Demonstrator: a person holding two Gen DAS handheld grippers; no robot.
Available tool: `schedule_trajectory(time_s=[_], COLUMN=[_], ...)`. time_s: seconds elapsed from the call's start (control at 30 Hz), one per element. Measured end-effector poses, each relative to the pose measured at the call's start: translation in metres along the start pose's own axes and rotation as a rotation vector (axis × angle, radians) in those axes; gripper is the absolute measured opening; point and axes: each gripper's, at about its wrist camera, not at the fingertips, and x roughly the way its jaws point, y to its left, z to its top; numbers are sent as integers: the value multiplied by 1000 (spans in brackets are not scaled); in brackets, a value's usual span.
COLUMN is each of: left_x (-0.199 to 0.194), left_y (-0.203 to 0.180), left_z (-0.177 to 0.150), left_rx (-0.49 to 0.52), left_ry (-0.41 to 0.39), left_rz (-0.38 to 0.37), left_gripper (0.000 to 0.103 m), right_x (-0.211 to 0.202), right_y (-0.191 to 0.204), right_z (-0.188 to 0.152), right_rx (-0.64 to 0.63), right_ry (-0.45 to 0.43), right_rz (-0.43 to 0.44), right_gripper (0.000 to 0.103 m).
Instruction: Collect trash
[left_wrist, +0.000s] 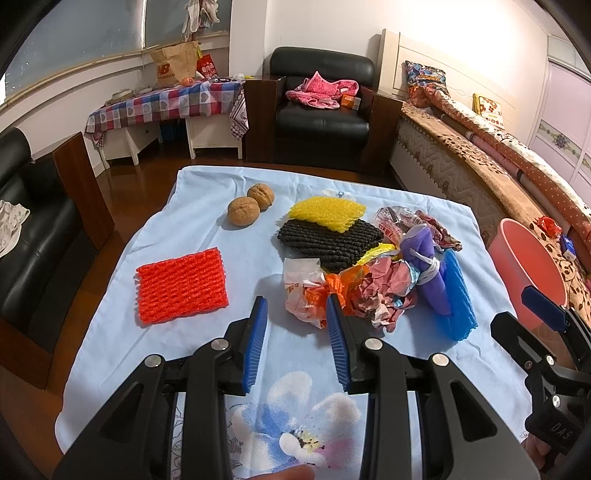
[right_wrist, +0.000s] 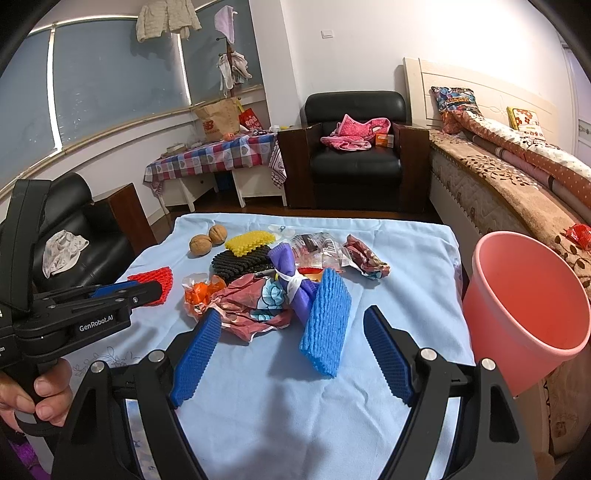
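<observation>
Behind the blue-clothed surface (right_wrist: 258, 387) a bedroom is seen. Trash is heaped near the cloth's middle, the pink bin (right_wrist: 524, 314) just off its right edge. Nothing is held: the left gripper (left_wrist: 297, 314) has fingers half-spread beside the white wrapper (left_wrist: 303, 291); the right gripper (right_wrist: 291, 332) is spread wide around the blue foam net (right_wrist: 327, 321). Closing on it seems next.

Both wrist views angled down over the blue-clothed table (left_wrist: 207, 236), close, left view nearer, sharing the trash pile (right_wrist: 280, 291).

Both hand-held grippers, left (left_wrist: 297, 301) and right (right_wrist: 291, 314), gape empty.
</observation>
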Motion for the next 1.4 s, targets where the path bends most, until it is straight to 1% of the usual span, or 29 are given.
schedule_trajectory(time_s=[0.27, 0.3, 0.73, 0.97, 1.13, 1.2, 1.23, 1.3, 1.4], left_x=[5, 12, 13, 15, 20, 21, 20, 16, 9], left_y=[-5, -5, -5, -7, -10, -9, -9, -16, -21], left_z=[-6, -9, -10, -13, -22, -23, -20, -24, -20], left_rx=[-1, -1, -1, -1, -18, -35, -38, -17, 19], left_ry=[3, 4, 6, 1, 0, 6, 8, 2, 2], left_rz=[0, -1, -1, -11, -53, -92, -125, -169, -201], left_gripper=[33, 33, 33, 33, 33, 33, 33, 33, 33], right_x=[1, 1, 2, 7, 12, 13, 14, 14, 16], right_y=[-1, -1, -4, -8, -9, -9, -9, -9, -11], right_z=[-1, -1, -4, -11, -14, -13, -14, -15, -12], right_rx=[2, 2, 4, 12, 21, 24, 24, 25, 34], right_ry=[1, 1, 4, 14, 33, 40, 43, 48, 62], right_rz=[0, 0, -1, -3, 2, 7, 7, 10, 15], right_gripper=[78, 78, 78, 78, 75, 74, 74, 73, 71])
